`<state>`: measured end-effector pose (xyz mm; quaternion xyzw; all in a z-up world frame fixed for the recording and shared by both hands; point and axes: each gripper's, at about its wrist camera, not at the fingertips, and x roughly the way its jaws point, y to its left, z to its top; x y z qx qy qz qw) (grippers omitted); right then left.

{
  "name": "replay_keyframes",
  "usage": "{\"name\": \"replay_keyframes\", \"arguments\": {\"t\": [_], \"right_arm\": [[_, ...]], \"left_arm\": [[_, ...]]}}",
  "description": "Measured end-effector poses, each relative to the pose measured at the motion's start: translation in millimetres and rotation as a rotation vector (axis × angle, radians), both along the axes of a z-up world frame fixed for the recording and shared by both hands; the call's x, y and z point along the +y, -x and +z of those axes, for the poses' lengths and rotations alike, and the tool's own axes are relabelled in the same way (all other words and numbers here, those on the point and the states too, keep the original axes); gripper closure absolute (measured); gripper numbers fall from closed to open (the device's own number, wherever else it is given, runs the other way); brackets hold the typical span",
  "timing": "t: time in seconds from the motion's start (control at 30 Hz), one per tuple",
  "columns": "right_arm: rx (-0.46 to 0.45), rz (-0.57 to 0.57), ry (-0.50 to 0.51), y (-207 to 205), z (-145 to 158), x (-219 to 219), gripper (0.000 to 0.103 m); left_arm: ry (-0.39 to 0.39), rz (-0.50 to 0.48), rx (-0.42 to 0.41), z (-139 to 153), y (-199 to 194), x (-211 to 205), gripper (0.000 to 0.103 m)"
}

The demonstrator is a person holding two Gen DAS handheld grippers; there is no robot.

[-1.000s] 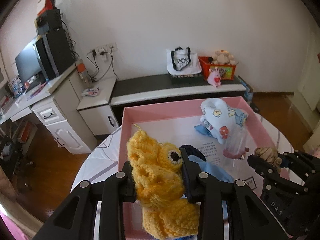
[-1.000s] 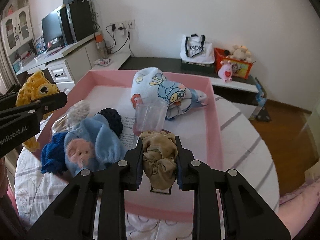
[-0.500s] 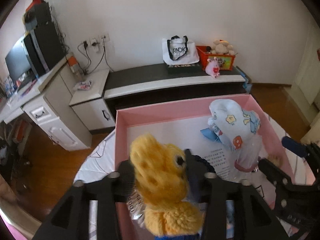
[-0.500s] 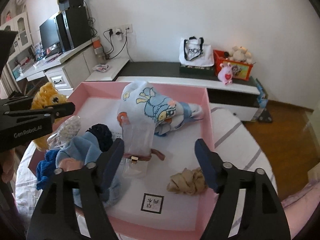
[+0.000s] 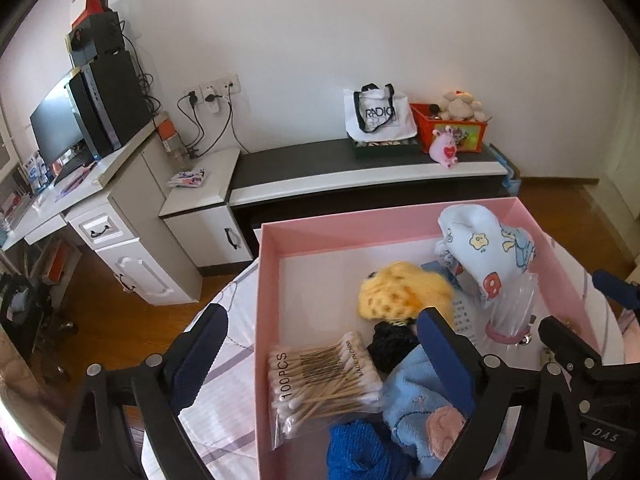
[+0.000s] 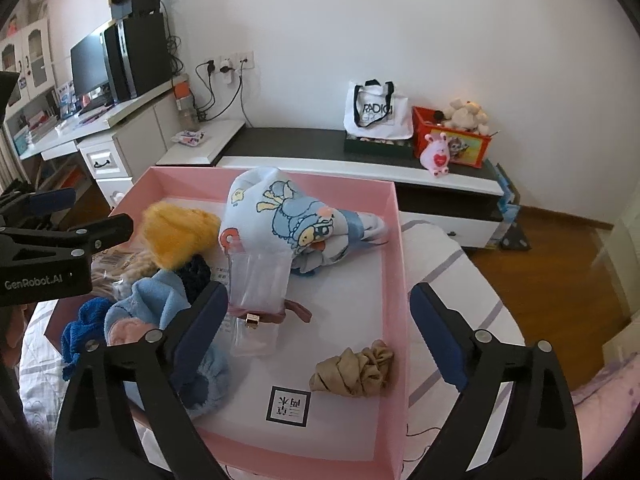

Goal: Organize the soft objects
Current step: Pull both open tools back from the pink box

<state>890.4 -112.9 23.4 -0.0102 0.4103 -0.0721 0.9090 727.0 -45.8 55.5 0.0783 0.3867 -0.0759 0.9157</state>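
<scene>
A pink box [image 5: 320,228] [image 6: 394,264] holds the soft things. A yellow knitted toy [image 5: 404,290] [image 6: 178,232] lies in its middle, loose. A tan scrunchie [image 6: 354,368] lies at the box's front right. A cartoon-print cloth [image 5: 488,248] [image 6: 288,216] is at the back, and light blue [image 5: 424,396] [image 6: 160,304] and dark blue [image 5: 360,452] soft items at the front left. My left gripper [image 5: 322,332] is open and empty above the box's left side. My right gripper [image 6: 320,308] is open and empty above the front of the box.
A bag of cotton swabs [image 5: 320,376] and a clear pouch with a pink strap [image 6: 260,280] lie in the box too. The box sits on a round table with a pale cloth [image 6: 448,256]. A low TV bench [image 5: 360,168] and a white desk [image 5: 100,208] stand behind.
Both grippers have opened and pulled back. The yellow toy dropped from the left gripper into the box. The tan scrunchie left the right gripper earlier and lies at the front right.
</scene>
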Motion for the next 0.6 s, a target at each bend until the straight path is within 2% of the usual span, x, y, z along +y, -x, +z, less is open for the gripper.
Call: {"name": "replay_keyframes", "arguments": {"t": [0.53,0.6], "right_arm": [[-0.015,-0.027,0.007,18,15,-3,0.010],[-0.020,-0.031,0.007,22,19,-2,0.000]], "left_arm": [[0.001,0.028,-0.016,18,52,1,0.009],[0.006,0.032,-0.019,21,60,2,0.009]]}}
